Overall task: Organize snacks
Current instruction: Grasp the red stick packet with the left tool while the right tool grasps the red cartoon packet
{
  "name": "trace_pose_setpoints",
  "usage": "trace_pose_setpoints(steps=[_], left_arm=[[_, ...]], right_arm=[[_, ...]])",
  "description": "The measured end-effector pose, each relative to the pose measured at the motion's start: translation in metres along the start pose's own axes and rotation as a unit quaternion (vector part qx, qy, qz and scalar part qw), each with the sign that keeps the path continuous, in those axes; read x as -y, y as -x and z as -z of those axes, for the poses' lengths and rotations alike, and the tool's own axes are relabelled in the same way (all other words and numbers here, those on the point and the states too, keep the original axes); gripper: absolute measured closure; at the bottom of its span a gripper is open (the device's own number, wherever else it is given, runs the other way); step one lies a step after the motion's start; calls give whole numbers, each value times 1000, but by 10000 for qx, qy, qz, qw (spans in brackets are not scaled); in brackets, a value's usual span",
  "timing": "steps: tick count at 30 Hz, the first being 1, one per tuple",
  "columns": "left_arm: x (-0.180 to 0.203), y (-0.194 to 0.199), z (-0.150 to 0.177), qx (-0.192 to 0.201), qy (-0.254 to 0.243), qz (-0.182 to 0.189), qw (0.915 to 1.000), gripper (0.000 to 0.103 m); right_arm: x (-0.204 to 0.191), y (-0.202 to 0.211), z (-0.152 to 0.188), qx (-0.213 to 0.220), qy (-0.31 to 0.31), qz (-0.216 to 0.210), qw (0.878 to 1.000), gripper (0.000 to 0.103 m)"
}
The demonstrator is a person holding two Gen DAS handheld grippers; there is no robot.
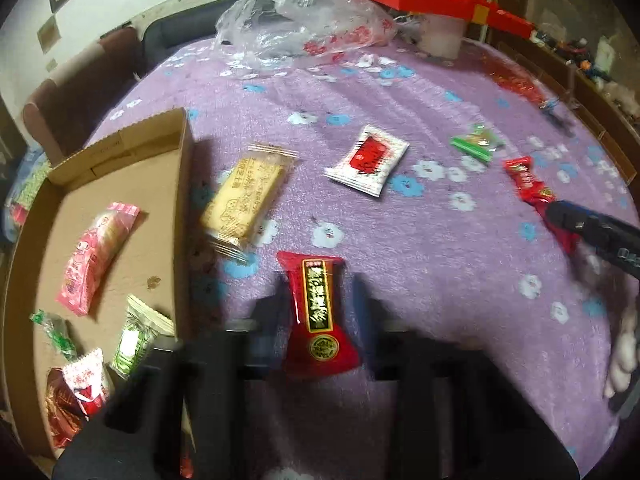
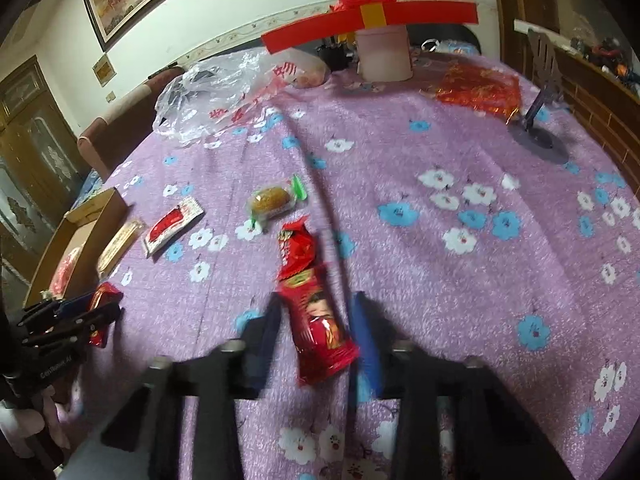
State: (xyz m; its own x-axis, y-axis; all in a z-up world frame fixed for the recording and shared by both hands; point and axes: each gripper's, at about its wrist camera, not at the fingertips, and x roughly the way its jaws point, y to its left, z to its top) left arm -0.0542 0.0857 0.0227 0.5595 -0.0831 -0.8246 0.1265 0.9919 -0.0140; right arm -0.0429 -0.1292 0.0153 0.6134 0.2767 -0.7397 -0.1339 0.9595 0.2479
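My left gripper [image 1: 318,300] has its jaws open around a red snack packet with a black-and-gold label [image 1: 318,316] that lies on the purple cloth. My right gripper [image 2: 316,312] has its jaws open around a long red snack packet [image 2: 316,320]; this gripper also shows in the left wrist view [image 1: 560,210]. A cardboard box [image 1: 182,184] at the left holds several snacks, among them a pink packet [image 1: 96,256]. A yellow biscuit packet [image 1: 244,196], a white-and-red packet [image 1: 368,160] and a green candy [image 1: 476,144] lie loose on the cloth.
A crumpled clear plastic bag [image 1: 296,28] lies at the far side. A long red gift box [image 2: 368,20] rests on a white tub [image 2: 384,56]. A red foil bag [image 2: 480,88] and a small stand [image 2: 540,136] sit at the far right.
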Motion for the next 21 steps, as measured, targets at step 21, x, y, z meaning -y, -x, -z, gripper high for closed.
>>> trace_pose_setpoints(steps=[21], left_arm=[[-66,83,31,776,1311,1188,9812,86]], right_arm=[[-35,62,26,62,88,-942,9955,80]])
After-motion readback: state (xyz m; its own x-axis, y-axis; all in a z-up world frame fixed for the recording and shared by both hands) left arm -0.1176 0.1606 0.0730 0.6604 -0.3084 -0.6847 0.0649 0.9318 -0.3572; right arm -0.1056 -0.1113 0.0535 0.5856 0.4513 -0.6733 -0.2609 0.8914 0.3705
